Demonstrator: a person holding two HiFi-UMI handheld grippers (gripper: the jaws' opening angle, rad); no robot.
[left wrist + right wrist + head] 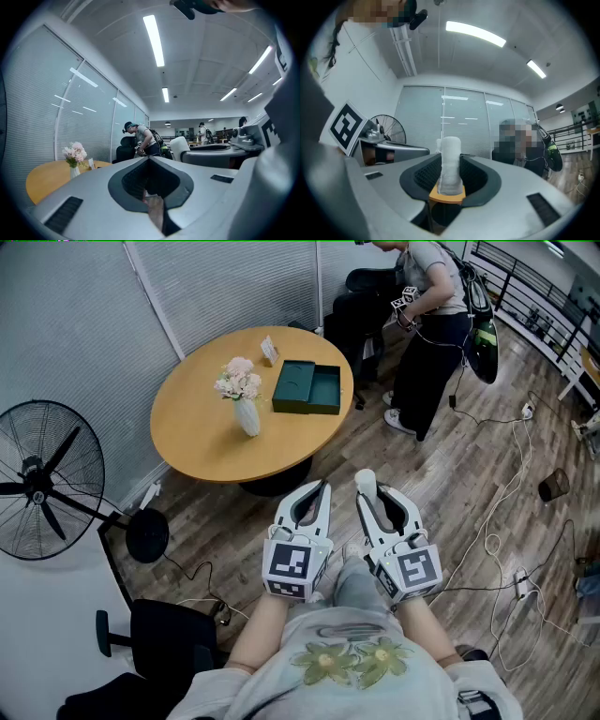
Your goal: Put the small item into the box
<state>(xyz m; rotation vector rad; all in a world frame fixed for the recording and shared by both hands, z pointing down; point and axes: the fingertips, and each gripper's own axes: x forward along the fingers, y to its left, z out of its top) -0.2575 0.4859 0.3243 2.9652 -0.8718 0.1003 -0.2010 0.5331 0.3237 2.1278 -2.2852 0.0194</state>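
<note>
The small item (365,480) is a white, roll-shaped piece standing upright between the jaws of my right gripper (370,495), which is shut on it. In the right gripper view the white item (450,161) rises above the jaws of the right gripper (450,183). My left gripper (322,489) is beside it, shut and holding nothing, and in its own view the tips of the left gripper (149,159) meet. The box (307,387) is dark green and lies open on the round wooden table (206,442), well ahead of both grippers.
A white vase of pink flowers (242,395) and a small card (270,351) stand on the table near the box. A floor fan (42,484) is at the left and a black chair (159,638) is at the lower left. A person (427,324) stands behind the table. Cables (497,521) lie across the wooden floor.
</note>
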